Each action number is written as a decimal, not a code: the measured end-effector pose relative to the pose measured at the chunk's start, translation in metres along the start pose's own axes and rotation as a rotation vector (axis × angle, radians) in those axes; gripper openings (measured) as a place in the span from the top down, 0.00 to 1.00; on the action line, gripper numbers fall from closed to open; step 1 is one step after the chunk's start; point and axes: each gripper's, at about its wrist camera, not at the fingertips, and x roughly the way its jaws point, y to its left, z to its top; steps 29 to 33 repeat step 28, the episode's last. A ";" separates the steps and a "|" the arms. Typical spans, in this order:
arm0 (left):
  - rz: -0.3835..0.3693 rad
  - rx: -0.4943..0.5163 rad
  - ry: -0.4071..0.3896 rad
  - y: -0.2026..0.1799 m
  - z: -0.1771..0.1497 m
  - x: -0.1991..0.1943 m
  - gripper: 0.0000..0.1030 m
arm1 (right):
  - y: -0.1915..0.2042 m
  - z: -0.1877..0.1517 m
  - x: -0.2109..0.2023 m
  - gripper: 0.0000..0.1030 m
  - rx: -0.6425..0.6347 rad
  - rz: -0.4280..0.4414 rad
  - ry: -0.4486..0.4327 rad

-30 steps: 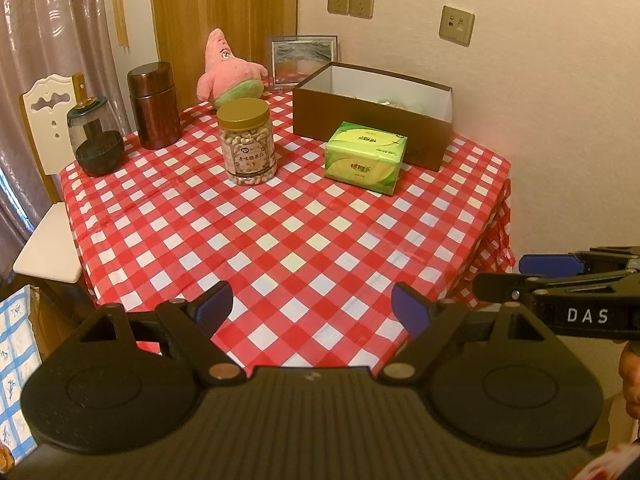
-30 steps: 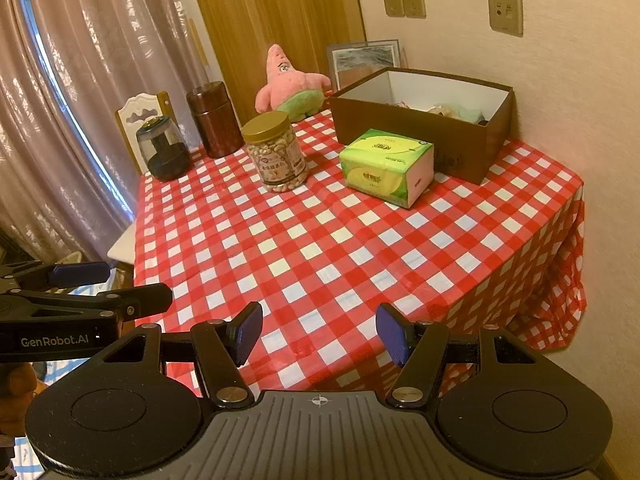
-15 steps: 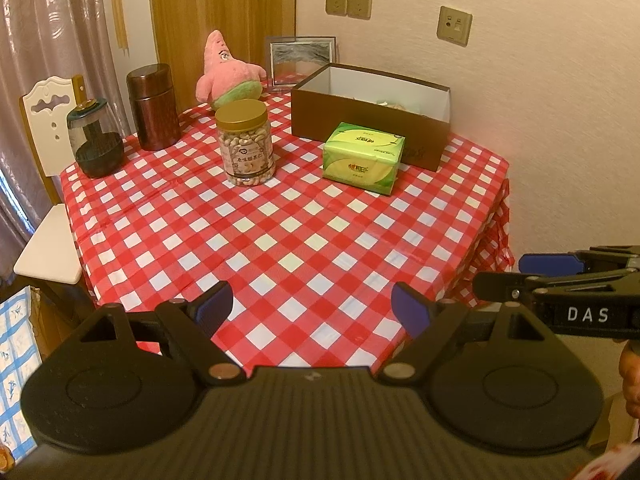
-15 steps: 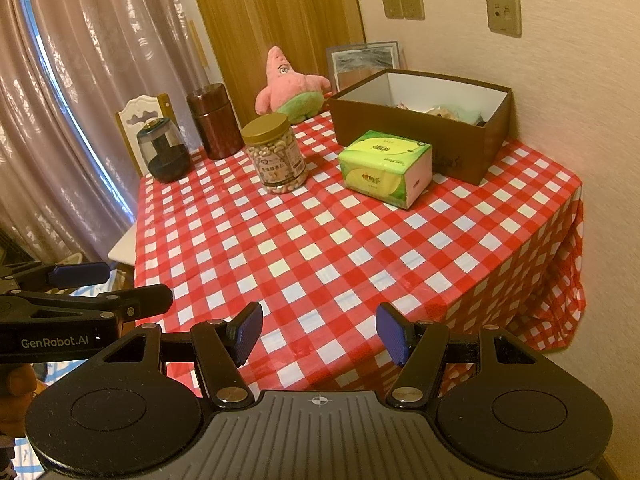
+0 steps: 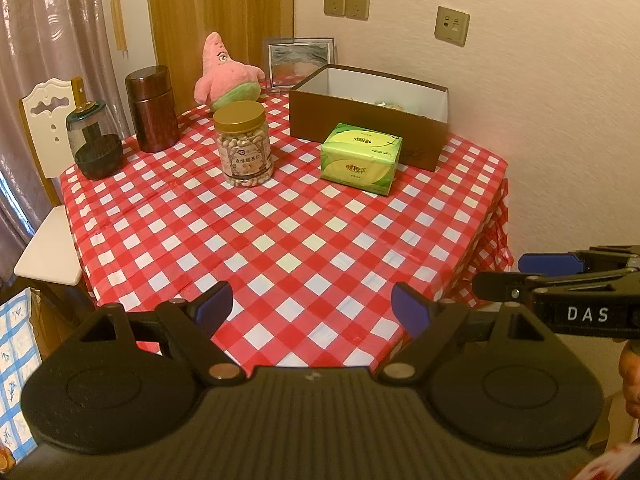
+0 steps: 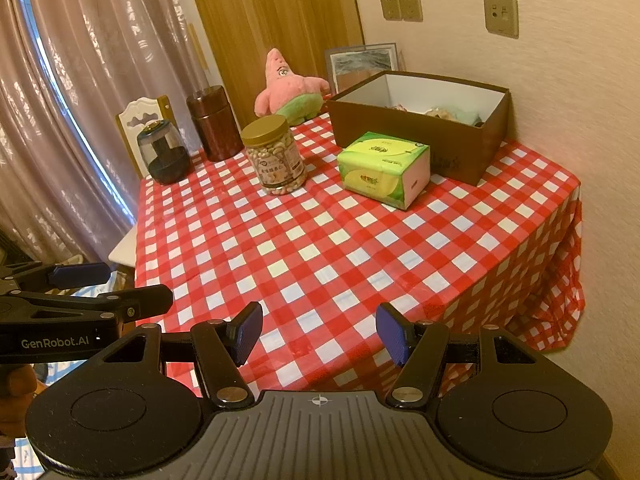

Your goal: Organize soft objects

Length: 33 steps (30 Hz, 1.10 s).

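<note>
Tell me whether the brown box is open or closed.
Open. The brown box has no lid on it; its white inner walls show, and some soft-looking items lie inside at the bottom.

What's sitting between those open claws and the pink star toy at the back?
Mostly bare checked cloth, then the nut jar right in front of the plush. The left wrist view shows it best, past the left gripper.

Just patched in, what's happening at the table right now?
Nothing is being handled yet. A person holds the left claw and the right claw at the near edge of the checkered table, both open and empty. The pink plush star sits at the far side beside the brown box, which already has some soft items in it. The green tissue pack lies in front of the box, next to the nut jar.
</note>
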 end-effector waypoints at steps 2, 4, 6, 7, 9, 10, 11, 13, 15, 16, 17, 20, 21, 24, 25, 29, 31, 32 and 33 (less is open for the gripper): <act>-0.001 0.000 -0.001 0.000 0.000 0.000 0.17 | 0.000 0.000 0.000 0.39 -0.001 0.000 0.000; -0.001 0.000 -0.001 0.000 0.000 0.000 0.17 | 0.000 0.000 0.000 0.39 0.000 0.000 0.000; -0.001 0.000 -0.001 0.000 0.000 0.000 0.17 | -0.001 0.000 0.000 0.39 -0.001 0.000 0.000; -0.002 0.000 -0.001 -0.001 0.000 0.000 0.17 | -0.001 0.000 0.000 0.39 -0.001 0.000 0.000; 0.000 0.000 -0.001 -0.001 0.000 0.000 0.17 | -0.001 0.000 0.000 0.39 -0.001 0.000 -0.001; -0.001 0.000 -0.001 -0.001 0.000 0.000 0.17 | -0.001 0.000 0.000 0.39 -0.001 0.000 -0.001; 0.000 -0.001 -0.001 -0.001 -0.001 0.000 0.17 | -0.001 0.000 0.000 0.39 0.000 0.000 0.000; 0.000 0.000 -0.001 -0.002 -0.001 0.001 0.17 | -0.002 0.000 0.000 0.39 -0.001 0.001 0.000; 0.001 -0.001 -0.001 -0.002 -0.001 0.001 0.17 | -0.002 0.000 0.000 0.39 -0.001 0.001 -0.001; 0.001 -0.002 -0.002 -0.002 -0.001 0.000 0.17 | -0.002 0.000 0.000 0.39 -0.001 0.001 -0.001; 0.001 -0.002 -0.002 -0.003 -0.001 0.000 0.17 | -0.002 0.000 0.000 0.39 -0.001 0.001 -0.001; -0.003 0.004 -0.003 -0.003 -0.001 0.001 0.17 | -0.002 -0.001 0.000 0.39 -0.001 0.001 -0.001; -0.003 0.003 -0.003 -0.003 -0.001 0.001 0.17 | -0.002 0.000 0.000 0.39 -0.001 0.001 -0.001; -0.005 0.006 -0.003 -0.006 0.000 0.001 0.17 | -0.003 0.000 0.000 0.39 -0.001 0.001 -0.001; -0.006 0.007 -0.003 -0.007 0.000 0.002 0.17 | -0.003 0.000 0.000 0.39 -0.001 0.001 -0.002; -0.006 0.006 -0.002 -0.008 0.000 0.002 0.17 | -0.004 0.001 0.000 0.39 -0.001 0.001 -0.001; -0.006 0.006 -0.002 -0.008 0.000 0.002 0.17 | -0.004 0.001 0.000 0.39 -0.001 0.001 -0.001; -0.006 0.006 -0.002 -0.008 0.000 0.002 0.17 | -0.004 0.001 0.000 0.39 -0.001 0.001 -0.001; -0.006 0.006 -0.002 -0.008 0.000 0.002 0.17 | -0.004 0.001 0.000 0.39 -0.001 0.001 -0.001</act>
